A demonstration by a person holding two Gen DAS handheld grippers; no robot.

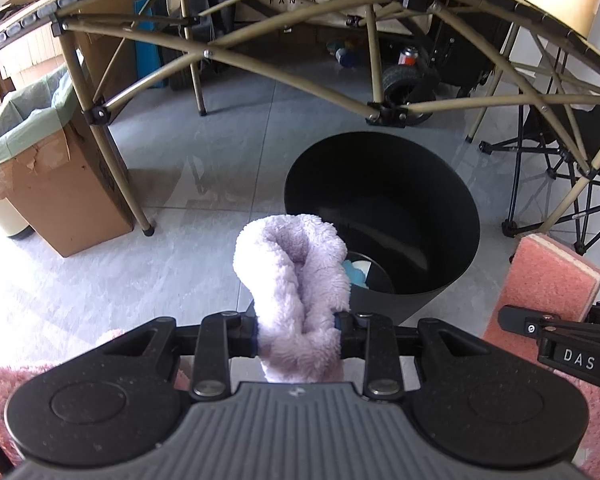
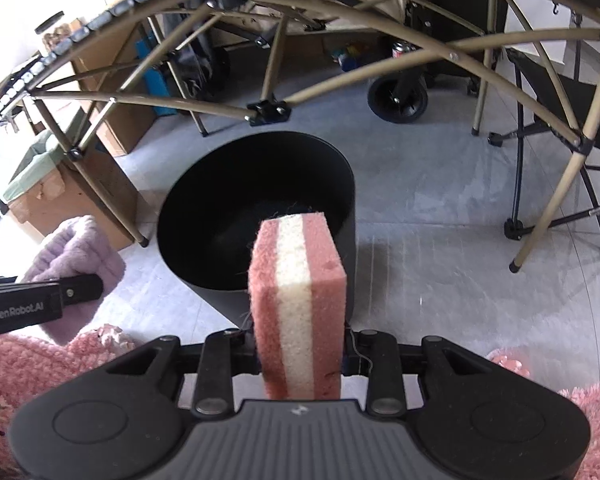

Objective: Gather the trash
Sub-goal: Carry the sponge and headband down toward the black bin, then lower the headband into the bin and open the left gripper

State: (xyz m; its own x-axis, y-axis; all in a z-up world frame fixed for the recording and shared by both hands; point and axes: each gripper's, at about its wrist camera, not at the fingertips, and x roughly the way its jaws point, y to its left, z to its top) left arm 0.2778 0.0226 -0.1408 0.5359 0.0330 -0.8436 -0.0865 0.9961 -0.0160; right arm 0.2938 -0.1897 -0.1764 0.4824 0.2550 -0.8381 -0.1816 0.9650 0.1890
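Holding blue-white scraps, perhaps paper: black bin point(image 1: 384, 216); hand-held grippers gripping cloth point(image 1: 294, 280), sponge point(image 2: 298, 300).

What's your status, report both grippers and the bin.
Left gripper shut on cloth, right gripper shut on sponge. Bin open ahead below both, something blue inside. Nothing in the way.

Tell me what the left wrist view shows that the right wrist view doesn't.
Only the left wrist view: pale blue and white scraps already lying in the round black plastic bin, and the left gripper shut on the fluffy lilac cloth.

Only the right wrist view: the right gripper shut on the pink-and-cream layered sponge.

Both: bin, cloth, sponge, folding table frame, green-lined cardboard box.
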